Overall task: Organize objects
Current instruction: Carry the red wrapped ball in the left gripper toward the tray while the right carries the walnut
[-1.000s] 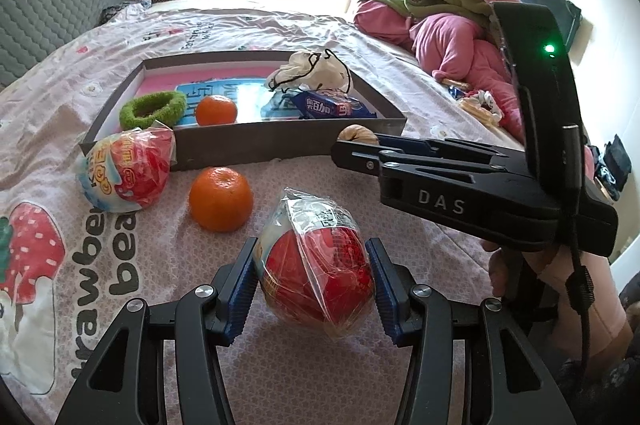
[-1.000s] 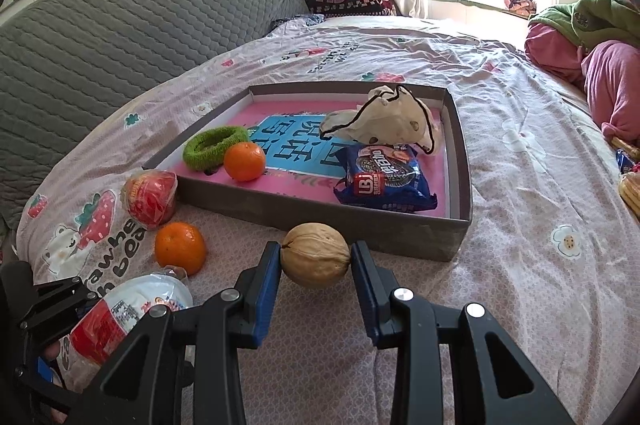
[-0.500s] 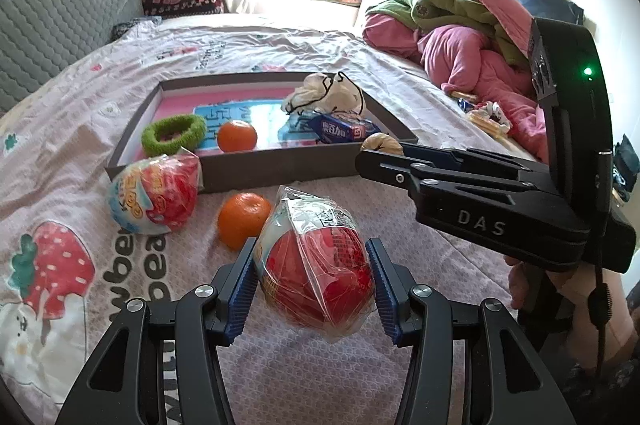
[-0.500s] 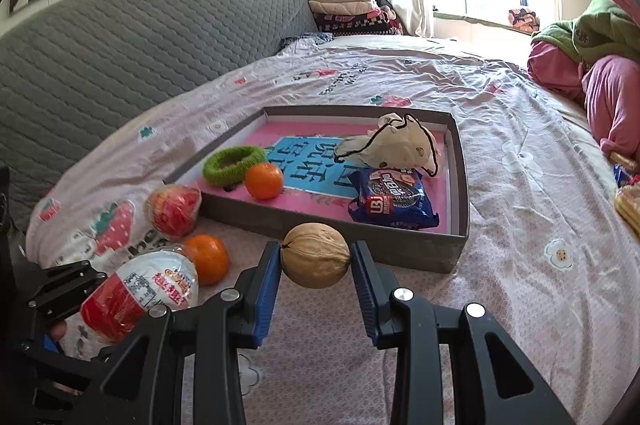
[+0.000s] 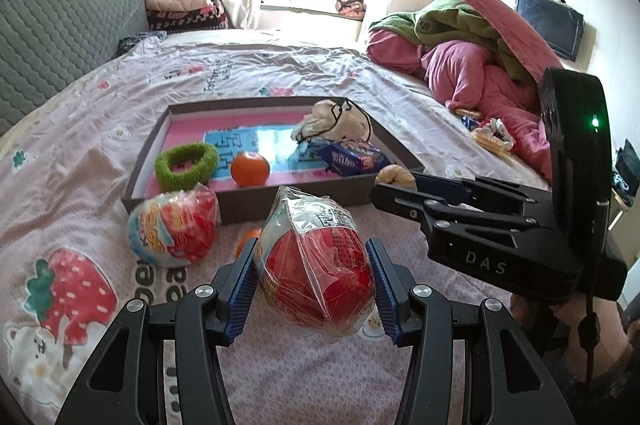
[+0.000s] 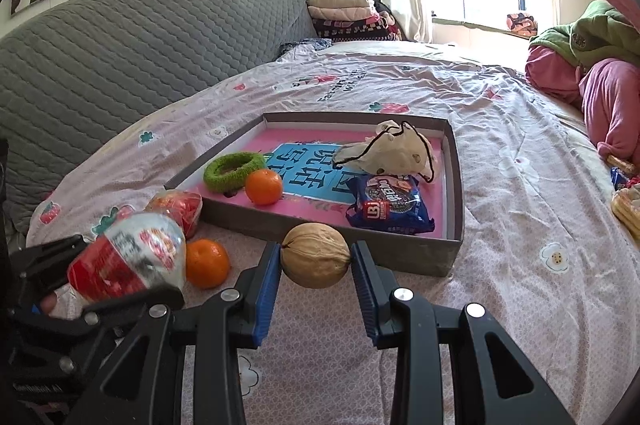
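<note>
My left gripper (image 5: 312, 279) is shut on a red snack ball wrapped in clear plastic (image 5: 318, 265), lifted above the bedspread. A tan walnut (image 6: 315, 255) sits pinched in my right gripper (image 6: 315, 267), just short of the grey tray's near wall (image 6: 400, 255). The tray holds a green fuzzy ring (image 6: 233, 171), an orange (image 6: 263, 187), a blue biscuit pack (image 6: 390, 203) and a crumpled beige pouch (image 6: 394, 153). On the bed in front of the tray lie a second wrapped red ball (image 5: 174, 229) and a loose orange (image 6: 207, 263).
A pile of pink and green bedding (image 5: 472, 41) fills the right side. A grey quilted headboard (image 6: 120, 41) runs along the left. Snack packets (image 5: 490, 139) lie at the bed's right edge. A hand (image 5: 576, 337) holds the right gripper.
The left gripper has risen with the wrapped ball, so the loose orange is now mostly hidden behind it. The tray looks smaller and farther in both views. Both grips are unchanged.
</note>
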A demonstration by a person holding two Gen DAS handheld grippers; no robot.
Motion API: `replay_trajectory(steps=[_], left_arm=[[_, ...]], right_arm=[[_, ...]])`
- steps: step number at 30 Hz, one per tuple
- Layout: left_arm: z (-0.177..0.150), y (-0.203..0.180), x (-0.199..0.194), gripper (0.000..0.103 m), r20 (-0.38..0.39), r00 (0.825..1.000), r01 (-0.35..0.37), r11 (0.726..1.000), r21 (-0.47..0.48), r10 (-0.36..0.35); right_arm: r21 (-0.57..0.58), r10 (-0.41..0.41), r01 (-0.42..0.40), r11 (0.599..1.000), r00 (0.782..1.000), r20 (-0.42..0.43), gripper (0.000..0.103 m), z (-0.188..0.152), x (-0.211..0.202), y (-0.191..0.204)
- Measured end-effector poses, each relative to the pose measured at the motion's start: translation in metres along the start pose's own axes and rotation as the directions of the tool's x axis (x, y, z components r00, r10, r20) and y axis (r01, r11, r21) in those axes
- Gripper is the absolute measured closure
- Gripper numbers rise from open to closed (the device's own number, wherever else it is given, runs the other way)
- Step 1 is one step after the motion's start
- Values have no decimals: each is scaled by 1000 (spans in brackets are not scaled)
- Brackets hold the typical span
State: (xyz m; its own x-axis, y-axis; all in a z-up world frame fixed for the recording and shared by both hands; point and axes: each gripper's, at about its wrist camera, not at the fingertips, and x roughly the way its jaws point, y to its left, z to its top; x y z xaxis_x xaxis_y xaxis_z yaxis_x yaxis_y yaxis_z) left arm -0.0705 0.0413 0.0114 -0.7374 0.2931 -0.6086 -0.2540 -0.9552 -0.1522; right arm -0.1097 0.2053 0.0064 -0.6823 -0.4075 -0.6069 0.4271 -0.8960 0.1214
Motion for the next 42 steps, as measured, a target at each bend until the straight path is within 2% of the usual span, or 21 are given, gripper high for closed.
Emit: replay_trajectory(steps=[8, 15, 26, 32, 42], left_arm=[[12, 12, -4, 49, 24, 1000, -13, 1000, 7, 13], [22, 18, -7, 49, 40, 999, -19, 1000, 11, 18], [38, 36, -8, 49, 63, 998, -27, 999, -29, 28], [40, 38, -5, 49, 63, 998, -27, 999, -24, 28], [50, 49, -1, 49, 63, 997, -36, 999, -32, 38]], right_arm=[[26, -17, 16, 1000, 999, 49, 67, 4, -8, -5], [30, -30, 29, 999, 998, 58, 67, 6, -8, -6], [-83, -65, 74, 994, 993, 102, 67, 12, -16, 21], [-45, -29, 34, 998, 994, 105, 67, 15, -17, 19], [-47, -24, 30, 998, 992, 122, 67, 25, -21, 22]])
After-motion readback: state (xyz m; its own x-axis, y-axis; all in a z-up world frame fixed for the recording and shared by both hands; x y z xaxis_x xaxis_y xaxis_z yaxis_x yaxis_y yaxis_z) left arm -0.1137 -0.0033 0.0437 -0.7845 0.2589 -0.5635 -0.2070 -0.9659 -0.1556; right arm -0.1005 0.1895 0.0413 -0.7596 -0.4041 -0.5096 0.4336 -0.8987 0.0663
